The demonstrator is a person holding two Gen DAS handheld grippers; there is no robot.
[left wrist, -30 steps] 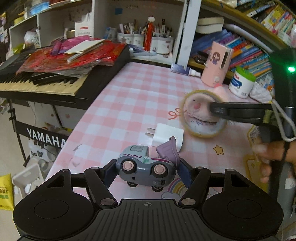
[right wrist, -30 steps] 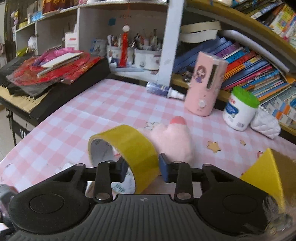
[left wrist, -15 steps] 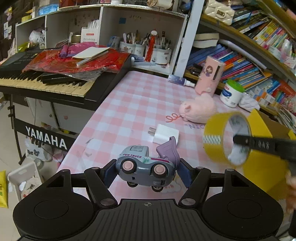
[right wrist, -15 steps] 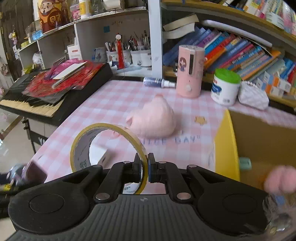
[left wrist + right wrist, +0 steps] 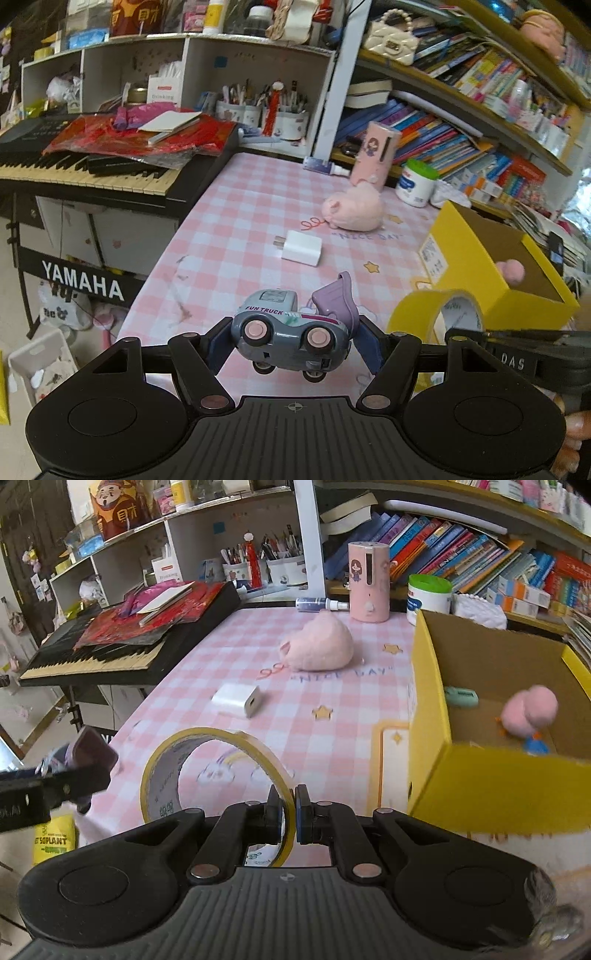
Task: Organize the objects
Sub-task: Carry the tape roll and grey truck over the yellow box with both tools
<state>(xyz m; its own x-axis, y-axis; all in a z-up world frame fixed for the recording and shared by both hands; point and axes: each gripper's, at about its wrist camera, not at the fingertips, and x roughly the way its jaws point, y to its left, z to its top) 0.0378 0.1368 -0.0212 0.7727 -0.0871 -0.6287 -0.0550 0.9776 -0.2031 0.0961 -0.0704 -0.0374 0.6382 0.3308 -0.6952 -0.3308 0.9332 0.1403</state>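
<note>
My left gripper is shut on a grey and purple toy truck, held above the near edge of the pink checked table. My right gripper is shut on the rim of a yellow tape roll, held above the table left of the yellow box. The tape roll and box also show in the left wrist view. Inside the box lie a pink plush toy and a small green item. A white charger and a pink plush pig lie on the table.
At the table's back stand a pink cylinder, a white jar with a green lid and a spray bottle. A Yamaha keyboard piled with red wrappers borders the left. Bookshelves run behind.
Both grippers have pulled back and risen. My right gripper carried the tape roll away from the plush pig toward the near side beside the yellow box. The toy truck stays gripped.
</note>
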